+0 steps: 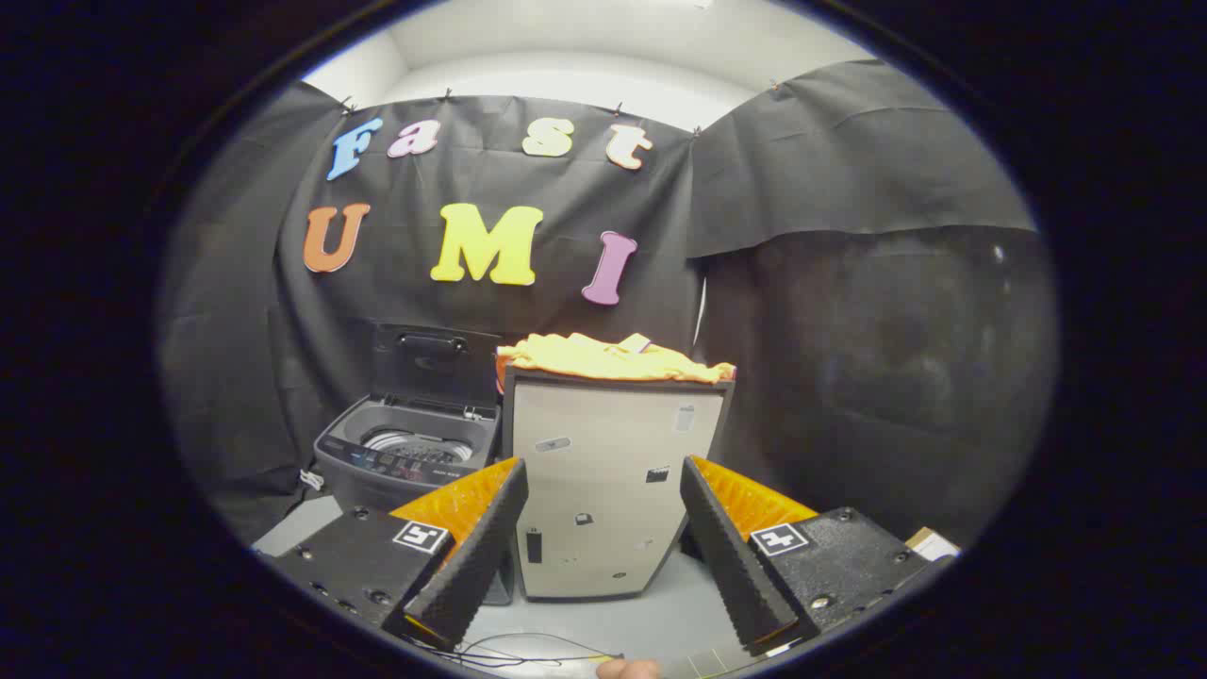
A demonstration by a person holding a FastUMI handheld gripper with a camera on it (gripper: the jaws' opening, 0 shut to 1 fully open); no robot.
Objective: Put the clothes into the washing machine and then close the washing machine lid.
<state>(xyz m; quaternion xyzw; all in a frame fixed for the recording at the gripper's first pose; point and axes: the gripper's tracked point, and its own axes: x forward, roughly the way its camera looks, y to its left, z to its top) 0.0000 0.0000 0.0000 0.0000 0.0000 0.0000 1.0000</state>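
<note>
A yellow garment (pixel 608 358) lies bunched on top of a tall beige cabinet (pixel 608 490) straight ahead of the fingers. To the cabinet's left stands a small grey top-loading washing machine (pixel 401 453) with its dark lid (pixel 434 363) raised upright and the drum opening showing. My gripper (pixel 603 476) is open, held some way back from the cabinet, with nothing between its fingers. The cabinet's front shows in the gap between them.
Black cloth walls close the booth behind and to the right. A pale floor (pixel 660 618) runs under the cabinet, with thin cables (pixel 528 653) lying near the fingers. A cardboard edge (pixel 932 542) sits low at the right.
</note>
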